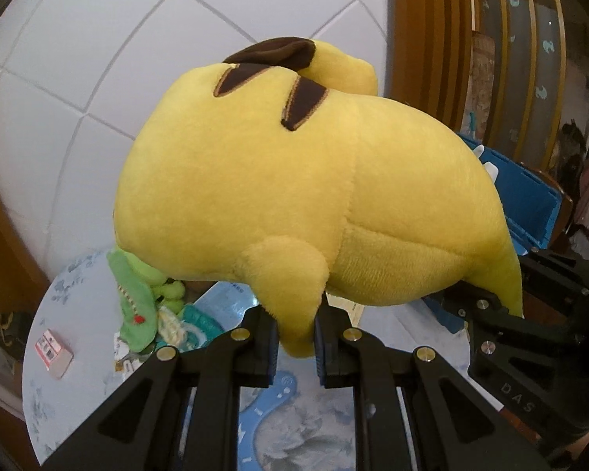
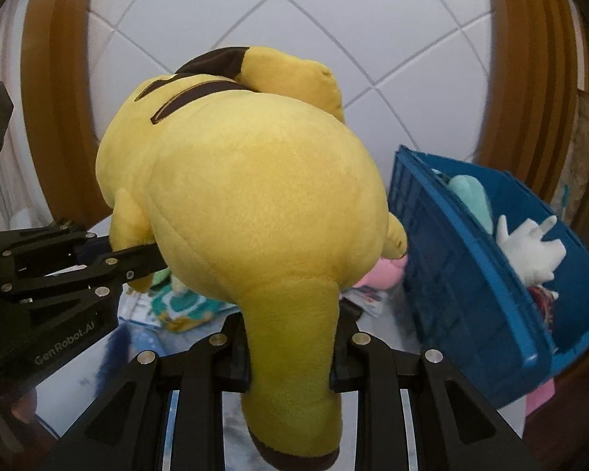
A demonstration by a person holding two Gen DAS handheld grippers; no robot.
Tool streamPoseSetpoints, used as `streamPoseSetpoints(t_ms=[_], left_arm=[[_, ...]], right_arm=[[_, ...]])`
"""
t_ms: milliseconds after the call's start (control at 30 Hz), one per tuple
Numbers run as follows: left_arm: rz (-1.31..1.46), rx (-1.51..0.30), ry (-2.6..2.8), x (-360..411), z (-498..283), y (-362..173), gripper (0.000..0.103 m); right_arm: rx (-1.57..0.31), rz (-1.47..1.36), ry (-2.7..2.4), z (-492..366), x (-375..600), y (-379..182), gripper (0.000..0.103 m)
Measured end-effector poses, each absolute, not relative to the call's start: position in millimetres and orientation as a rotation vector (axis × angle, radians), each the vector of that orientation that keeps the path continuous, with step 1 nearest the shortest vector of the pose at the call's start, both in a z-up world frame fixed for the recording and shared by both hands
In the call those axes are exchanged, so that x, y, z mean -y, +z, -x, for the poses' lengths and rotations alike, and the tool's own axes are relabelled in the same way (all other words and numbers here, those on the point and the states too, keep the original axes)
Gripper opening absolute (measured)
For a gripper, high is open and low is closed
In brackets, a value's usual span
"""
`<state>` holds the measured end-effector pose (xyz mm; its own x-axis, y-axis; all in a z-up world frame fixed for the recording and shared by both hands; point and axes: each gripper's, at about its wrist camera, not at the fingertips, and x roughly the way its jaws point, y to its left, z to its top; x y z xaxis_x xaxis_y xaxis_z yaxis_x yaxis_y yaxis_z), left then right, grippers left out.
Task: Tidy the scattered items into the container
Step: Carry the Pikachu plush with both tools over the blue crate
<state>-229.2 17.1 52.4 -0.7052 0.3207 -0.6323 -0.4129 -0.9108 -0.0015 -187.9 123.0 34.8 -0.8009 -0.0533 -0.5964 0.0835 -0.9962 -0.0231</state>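
A big yellow plush toy with brown stripes hangs in the air above the table, held by both grippers. My left gripper is shut on one of its small limbs. My right gripper is shut on a long yellow part of the same plush with a brown tip. The blue crate stands tilted to the right of the plush and holds a white glove-like toy and a mint plush. In the left wrist view the crate shows behind the plush. Each gripper is seen in the other's view.
On the patterned table lie a green crocodile plush, a small red and white box, packets and booklets, and a pink soft item under the plush. White floor tiles and brown wooden frames lie beyond.
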Motion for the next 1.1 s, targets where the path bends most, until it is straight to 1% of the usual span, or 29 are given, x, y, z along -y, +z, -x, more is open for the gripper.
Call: streamPoseSetpoints(t_ms=[200, 367, 567, 733, 800, 900, 967, 1100], left_arm=[[0.925, -0.230, 2.541, -71, 263, 72, 0.014], [0.912, -0.241, 2.525, -123, 290, 94, 0.014], [0.885, -0.232, 2.524, -211, 318, 121, 0.014], [0.899, -0.148, 2.508, -303, 343, 135, 0.014], [0.945, -0.128, 2.492, -343, 357, 135, 0.014], [1.048, -0.102, 2.461, -391, 375, 120, 0.014], [1.128, -0.097, 2.439, -418, 383, 105, 0.015], [1.269, -0.132, 2.406, -450, 394, 74, 0.015]], right_arm=[[0.005, -0.979, -2.931, 215, -178, 43, 0.025], [0.064, -0.959, -2.964, 235, -233, 64, 0.025], [0.027, -0.950, -3.004, 259, -316, 95, 0.025], [-0.018, -0.947, -3.010, 283, -406, 113, 0.026], [-0.041, -0.987, -2.995, 297, -451, 116, 0.026], [-0.066, -1.058, -2.965, 314, -501, 112, 0.026], [-0.077, -1.113, -2.940, 324, -529, 102, 0.026], [-0.035, -1.246, -2.857, 339, -571, 69, 0.026]])
